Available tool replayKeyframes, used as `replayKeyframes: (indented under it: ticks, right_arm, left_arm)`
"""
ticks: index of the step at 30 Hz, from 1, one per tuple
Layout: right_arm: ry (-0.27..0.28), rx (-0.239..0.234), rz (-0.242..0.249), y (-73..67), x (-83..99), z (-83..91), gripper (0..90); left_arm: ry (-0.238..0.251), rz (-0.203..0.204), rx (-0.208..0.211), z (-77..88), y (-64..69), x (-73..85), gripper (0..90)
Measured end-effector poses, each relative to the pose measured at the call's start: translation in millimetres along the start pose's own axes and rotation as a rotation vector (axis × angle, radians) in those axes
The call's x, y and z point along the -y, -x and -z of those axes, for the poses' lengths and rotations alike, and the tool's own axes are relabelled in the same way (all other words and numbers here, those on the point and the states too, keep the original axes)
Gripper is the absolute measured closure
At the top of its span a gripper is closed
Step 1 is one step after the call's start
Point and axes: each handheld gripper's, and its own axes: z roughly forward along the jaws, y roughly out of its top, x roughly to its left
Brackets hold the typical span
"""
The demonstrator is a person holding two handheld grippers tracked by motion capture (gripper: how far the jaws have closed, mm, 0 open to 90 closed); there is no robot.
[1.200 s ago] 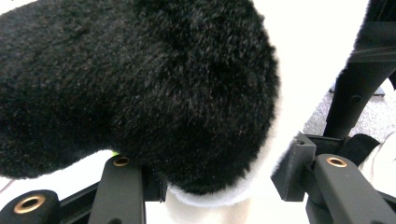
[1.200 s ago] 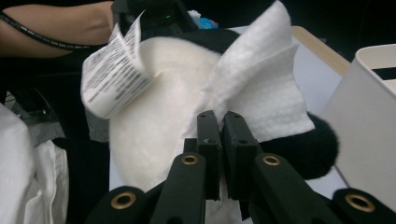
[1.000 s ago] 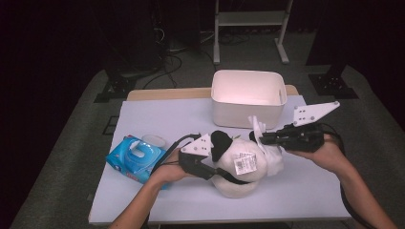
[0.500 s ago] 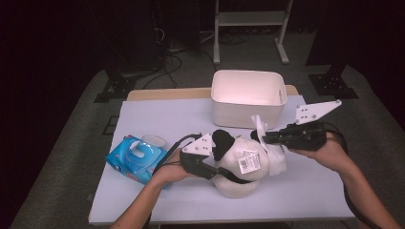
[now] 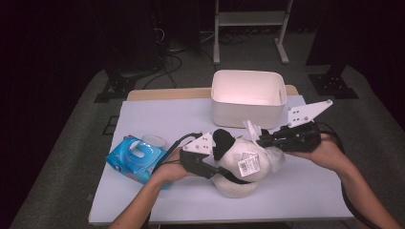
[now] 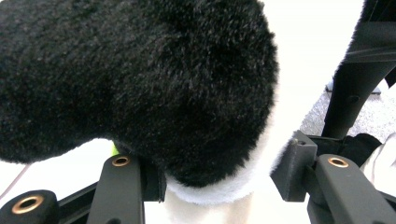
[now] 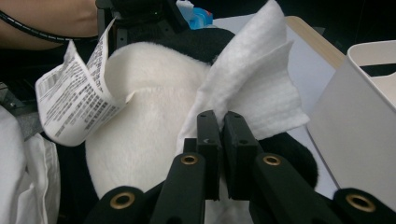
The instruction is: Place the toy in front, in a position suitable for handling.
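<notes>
A white and black plush toy lies at the table's front middle, with a printed paper tag on it. My left gripper comes in from the left and is shut on the toy; in the left gripper view a black furry part with a white fur edge sits between its jaws. My right gripper reaches in from the right. Its jaws are pinched shut on a folded white wipe, which rests against the toy's white fur. The tag curls up at the left.
A white plastic bin stands behind the toy, close to the right gripper. A blue pack of wipes lies at the front left beside my left hand. The pale table top ends just before a wooden strip at the back.
The right gripper has shifted a little with the wipe against the toy. The left gripper and the toy have kept still.
</notes>
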Motion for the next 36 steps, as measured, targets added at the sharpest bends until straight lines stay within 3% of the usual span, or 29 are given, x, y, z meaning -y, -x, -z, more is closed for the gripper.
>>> replayKeyframes:
  ticks: [7,11,13,16,20,29,36]
  right_arm:
    - [-0.020,0.049,-0.024,9.2,1.8,7.7,85.5]
    - [-0.037,0.053,-0.017,11.8,1.3,7.7,85.5]
    - [-0.049,0.021,-0.006,8.0,-0.3,8.0,85.6]
    - [-0.059,-0.024,0.015,0.4,-6.1,-0.6,85.4]
    - [-0.030,-0.058,0.027,-3.9,-16.3,-10.5,85.4]
    - [-0.053,-0.056,0.015,-5.3,-11.5,-1.4,85.4]
    - [0.007,-0.133,0.049,-15.7,-28.1,-12.6,85.4]
  left_arm:
    - [-0.003,-0.010,0.006,1.6,0.5,1.1,46.9]
    - [-0.002,0.009,0.000,3.1,-0.8,2.5,46.7]
    - [-0.006,0.021,-0.005,2.3,-1.8,1.6,46.6]
    - [-0.010,-0.003,0.000,-0.9,-1.1,-2.3,46.5]
    - [-0.021,-0.007,0.002,0.2,-0.1,-3.0,46.2]
    - [-0.022,-0.004,0.003,-3.9,-0.9,-6.9,46.1]
    - [-0.022,0.022,-0.002,-5.7,-3.2,-7.5,45.7]
